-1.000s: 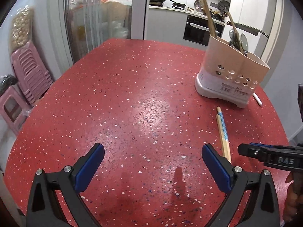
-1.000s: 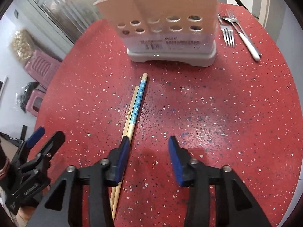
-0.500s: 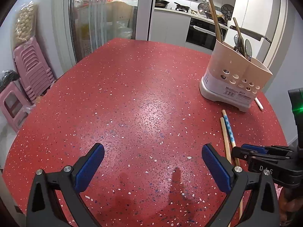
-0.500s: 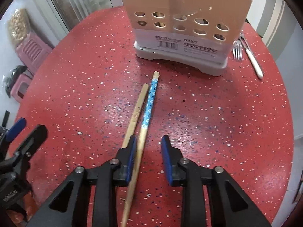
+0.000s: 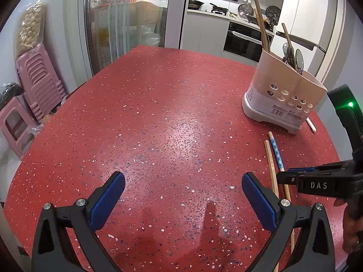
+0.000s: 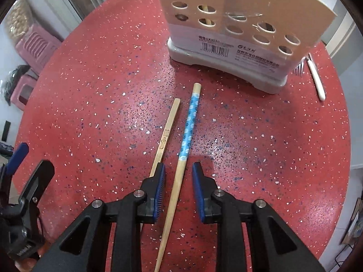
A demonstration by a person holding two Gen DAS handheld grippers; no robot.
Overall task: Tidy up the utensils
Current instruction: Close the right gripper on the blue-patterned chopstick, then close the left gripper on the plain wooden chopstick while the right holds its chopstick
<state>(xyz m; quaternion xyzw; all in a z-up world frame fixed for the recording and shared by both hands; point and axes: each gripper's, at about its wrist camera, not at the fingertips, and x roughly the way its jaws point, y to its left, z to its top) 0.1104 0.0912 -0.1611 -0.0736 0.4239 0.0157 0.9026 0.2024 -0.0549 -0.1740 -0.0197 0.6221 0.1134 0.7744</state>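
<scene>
Right gripper (image 6: 178, 176): straddling the blue-patterned chopstick (image 6: 189, 122), pads parted either side of it, gap wider than half a second ago, not clamping.
Blue-patterned chopstick: lying on the red table (image 6: 261, 136), far tip near the caddy (image 6: 238, 22) base, now looking centred between the pads (was sitting by the left pad).
Plain chopstick (image 6: 169, 127): lying just beside the patterned one, on the side away from the fork, lower part running under the left pad.
Left gripper (image 5: 181, 190): hovering well short of the caddy, jaws spread wide, holding nothing, unchanged.
Fork (image 6: 316, 79): lying beside the caddy's right end.
</scene>
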